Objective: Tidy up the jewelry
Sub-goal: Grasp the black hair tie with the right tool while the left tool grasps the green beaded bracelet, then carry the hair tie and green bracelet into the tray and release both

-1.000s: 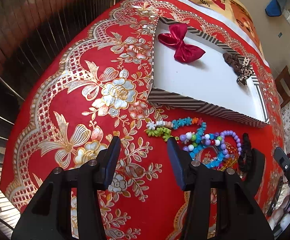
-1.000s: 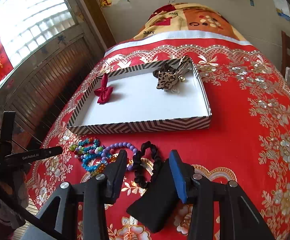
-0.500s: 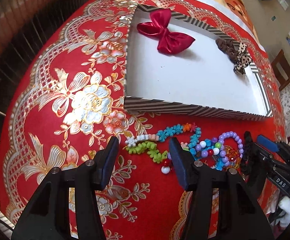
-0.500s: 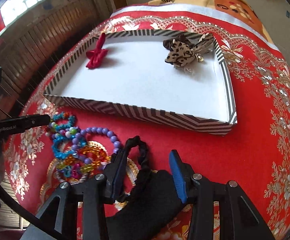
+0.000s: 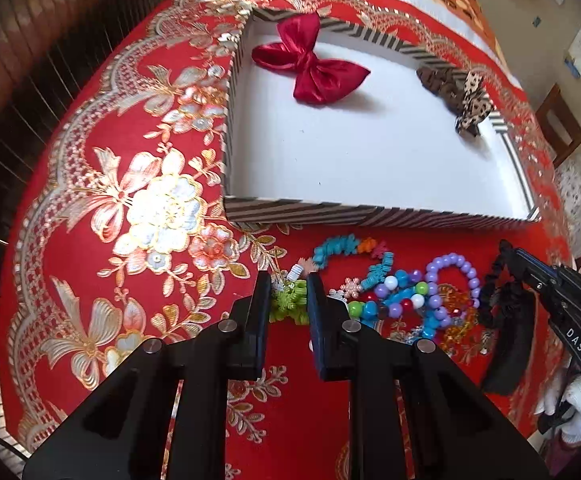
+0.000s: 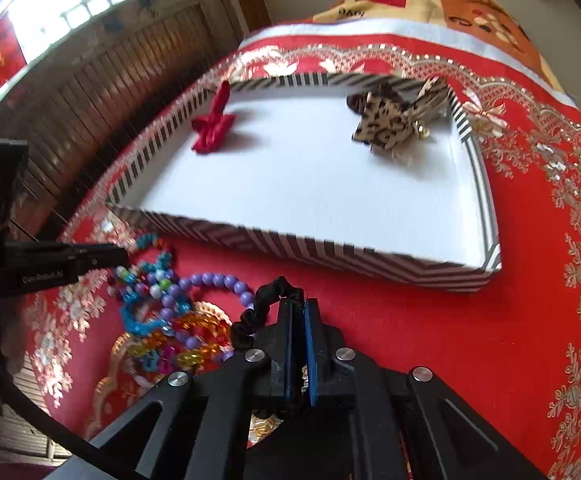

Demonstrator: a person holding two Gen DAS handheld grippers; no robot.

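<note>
Two black plastic tongs work at a heap of beaded bracelets on a red, gold-embroidered tablecloth (image 5: 130, 208). Nearest, the left gripper (image 5: 289, 288) is closing, its jaws narrow, with the knobbly green bead bracelet (image 5: 290, 300) between them. At 3 o'clock from it lie glossy round purple beads (image 5: 454, 268) and turquoise ones; past those, the right gripper (image 6: 297, 312) is clamped tight on a ruffled black fabric scrunchie (image 6: 266, 300). Farther, toward 12 o'clock, sits a shallow rectangular tray (image 5: 370, 216) with striped walls and white floor, holding a satin red bow (image 5: 310, 64) and a leopard-print bow (image 5: 472, 104).
</note>
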